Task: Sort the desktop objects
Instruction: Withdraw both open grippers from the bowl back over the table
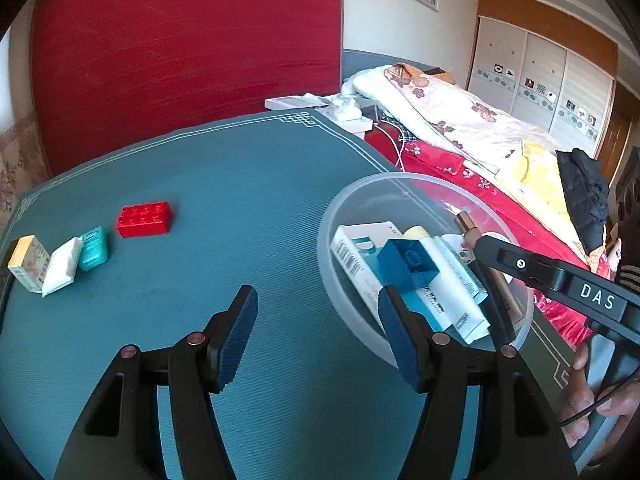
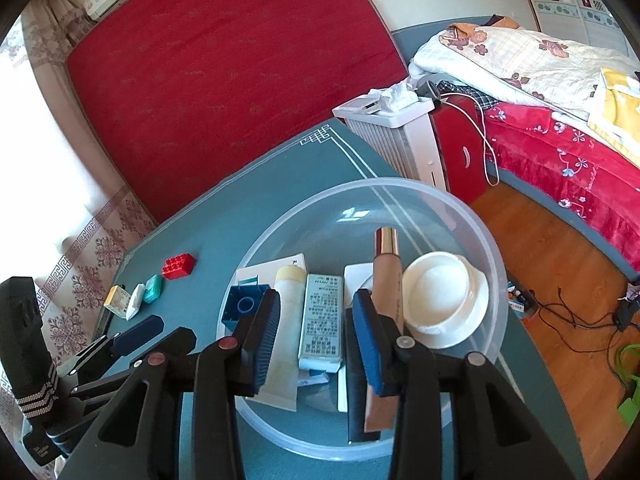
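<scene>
The clear bowl (image 2: 496, 248) sits at the table's (image 1: 240, 168) right edge as the collecting place, and it already holds several boxes, a blue brick (image 2: 242, 306), a tube and a white jar (image 2: 444, 300). The right hand-held gripper (image 2: 316, 332) hangs over the bowl with its jaws partly apart and nothing between the pads, likely having let something go there. The left hand-held gripper (image 1: 316, 336) hovers above bare table beside the bowl, jaws about half open and empty, apparently headed for the leftovers.

Four things wait unsorted near the far left: a red brick (image 1: 145, 219), a teal case (image 1: 94, 249), a white packet (image 1: 62, 266) and a yellow-topped box (image 1: 29, 262), the last three side by side. The left view shows these large and clear; the right view shows the bowl's contents from above, including the jar that the left view mostly hides.
</scene>
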Motion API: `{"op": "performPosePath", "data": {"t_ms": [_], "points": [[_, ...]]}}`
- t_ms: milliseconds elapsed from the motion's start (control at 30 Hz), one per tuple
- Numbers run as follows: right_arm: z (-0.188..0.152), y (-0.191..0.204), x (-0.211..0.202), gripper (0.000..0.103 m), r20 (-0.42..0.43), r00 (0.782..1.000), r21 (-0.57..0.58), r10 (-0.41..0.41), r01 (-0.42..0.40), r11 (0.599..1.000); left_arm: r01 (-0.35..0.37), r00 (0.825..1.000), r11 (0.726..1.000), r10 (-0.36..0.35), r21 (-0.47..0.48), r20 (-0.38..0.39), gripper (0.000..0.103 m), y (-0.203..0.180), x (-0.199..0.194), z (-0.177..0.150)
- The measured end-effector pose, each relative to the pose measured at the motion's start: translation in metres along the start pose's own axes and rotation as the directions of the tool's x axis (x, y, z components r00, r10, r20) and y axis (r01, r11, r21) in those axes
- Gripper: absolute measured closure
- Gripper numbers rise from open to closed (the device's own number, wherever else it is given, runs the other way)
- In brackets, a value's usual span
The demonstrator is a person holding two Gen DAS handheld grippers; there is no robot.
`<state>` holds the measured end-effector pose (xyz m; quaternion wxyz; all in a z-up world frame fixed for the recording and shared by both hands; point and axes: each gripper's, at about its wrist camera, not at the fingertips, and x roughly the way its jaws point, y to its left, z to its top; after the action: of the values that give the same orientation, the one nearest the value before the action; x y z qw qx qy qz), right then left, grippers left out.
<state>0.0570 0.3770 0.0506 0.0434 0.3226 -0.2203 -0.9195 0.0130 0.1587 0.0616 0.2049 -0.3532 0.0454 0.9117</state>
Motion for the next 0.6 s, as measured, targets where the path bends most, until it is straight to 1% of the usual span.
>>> {"op": "performPosePath", "data": {"t_ms": [200,333,533,600], "points": [[-0.004,0.011,-0.001,0.061,0.002,1.0,-0.006,0.005,-0.005,1.0,-0.038,0.999,0.999,0.038,0.004,0.015,0.037,0.012,-0.006,-0.004],[-0.008,0.025,0.002,0.061,-0.006,1.0,-0.023,0.014,-0.014,1.0,-0.058,0.998,0.998,0.058,0.005,0.017,0.037,0.02,-0.01,-0.007],[-0.01,0.05,0.004,0.061,-0.009,1.0,-0.092,0.011,-0.012,0.996,-0.097,0.995,0.995,0.097,-0.007,0.017,0.037,0.037,-0.012,-0.012],[-0.01,0.059,0.005,0.058,-0.009,1.0,-0.112,0.014,-0.015,0.994,-0.102,0.995,0.995,0.102,-0.021,0.015,0.037,0.045,-0.013,-0.013]]}}
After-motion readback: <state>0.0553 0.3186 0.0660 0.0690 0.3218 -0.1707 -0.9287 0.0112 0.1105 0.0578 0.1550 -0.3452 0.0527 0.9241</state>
